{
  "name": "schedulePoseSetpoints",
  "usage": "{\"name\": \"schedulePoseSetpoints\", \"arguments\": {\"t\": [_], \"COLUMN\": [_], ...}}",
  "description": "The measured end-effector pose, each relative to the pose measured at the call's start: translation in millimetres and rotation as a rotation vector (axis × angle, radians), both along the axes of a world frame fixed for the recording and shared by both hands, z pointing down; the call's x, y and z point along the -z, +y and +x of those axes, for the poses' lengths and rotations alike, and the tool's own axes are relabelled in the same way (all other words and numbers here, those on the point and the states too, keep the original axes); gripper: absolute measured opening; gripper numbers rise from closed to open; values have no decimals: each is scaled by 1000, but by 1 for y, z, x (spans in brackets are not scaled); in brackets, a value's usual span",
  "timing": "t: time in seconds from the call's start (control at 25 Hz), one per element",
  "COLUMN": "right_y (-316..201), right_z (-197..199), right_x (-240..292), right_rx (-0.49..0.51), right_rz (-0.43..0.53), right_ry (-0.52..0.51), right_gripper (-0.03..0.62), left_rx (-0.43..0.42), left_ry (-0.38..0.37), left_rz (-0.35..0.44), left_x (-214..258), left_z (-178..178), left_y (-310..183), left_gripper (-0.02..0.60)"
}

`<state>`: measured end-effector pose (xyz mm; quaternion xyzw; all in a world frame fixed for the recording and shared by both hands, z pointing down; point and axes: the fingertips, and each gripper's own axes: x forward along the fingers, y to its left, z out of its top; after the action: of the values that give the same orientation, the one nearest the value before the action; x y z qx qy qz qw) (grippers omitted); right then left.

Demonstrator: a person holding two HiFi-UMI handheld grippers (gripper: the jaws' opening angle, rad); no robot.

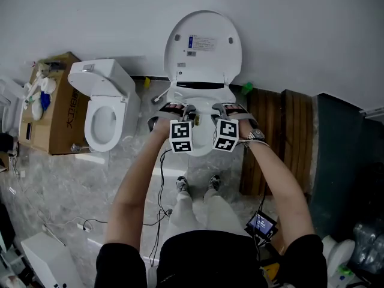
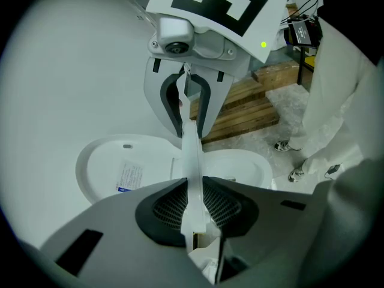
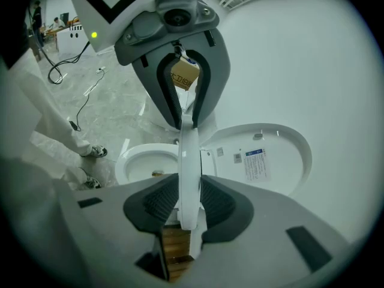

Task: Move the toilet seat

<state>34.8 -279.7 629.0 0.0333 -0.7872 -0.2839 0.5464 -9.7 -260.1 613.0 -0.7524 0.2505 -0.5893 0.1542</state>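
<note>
Both grips are on, so the pick-up part looks done. L hand-held gripper [image 1: 187, 111] and R hand-held gripper [image 1: 217, 110] sit side by side at the front of the toilet, pointing down and away from the person. Each is clamped on the seat [image 2: 191, 161]. In both gripper views the thin white rim runs edge-on between the dark pads, with the pads pressing it from either side and nothing else in the jaws.

The seat is off the bowl [image 3: 144, 161] and looks partway through its swing. From the R gripper view the bowl opening shows on one side of the rim and the lid [image 1: 203, 44] on the other, so the seat is tilted somewhere btwn the two. How steep the tilt is can't be told. The lid is already up, leaning on the wall [image 1: 300, 29] w/ its label facing out.

Left to do, as I judge it:
- carry the seat the rest of the way, prob. up to the lid
- set it there and let go w/ both grippers

Approx. mid-task.

Other stuff isn't in play: a 2nd toilet [image 1: 105, 110] and a box [image 1: 57, 110] off to the left, wood slats [image 1: 273, 119] on the right, cables on the floor [image 1: 60, 191].
</note>
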Motion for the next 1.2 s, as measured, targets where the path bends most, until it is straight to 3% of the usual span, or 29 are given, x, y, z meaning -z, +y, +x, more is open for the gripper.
{"name": "schedulePoseSetpoints", "arguments": {"t": [0.6,0.84,1.04,1.2], "right_y": [-43,-64,-86,-101], "right_z": [-13,-21,-25,-32], "right_x": [28,42,50,54], "right_rx": [26,12,-18,-51], "right_rz": [-50,-51,-65,-56], "right_ry": [-42,-20,17,26], "right_gripper": [117,118,118,117], "left_rx": [89,68,20,46], "left_ry": [-19,29,4,21], "left_rz": [-25,-37,-56,-84], "left_x": [25,40,48,52], "left_z": [-13,-21,-26,-32], "left_y": [-44,-63,-84,-99], "left_gripper": [78,73,71,72]}}
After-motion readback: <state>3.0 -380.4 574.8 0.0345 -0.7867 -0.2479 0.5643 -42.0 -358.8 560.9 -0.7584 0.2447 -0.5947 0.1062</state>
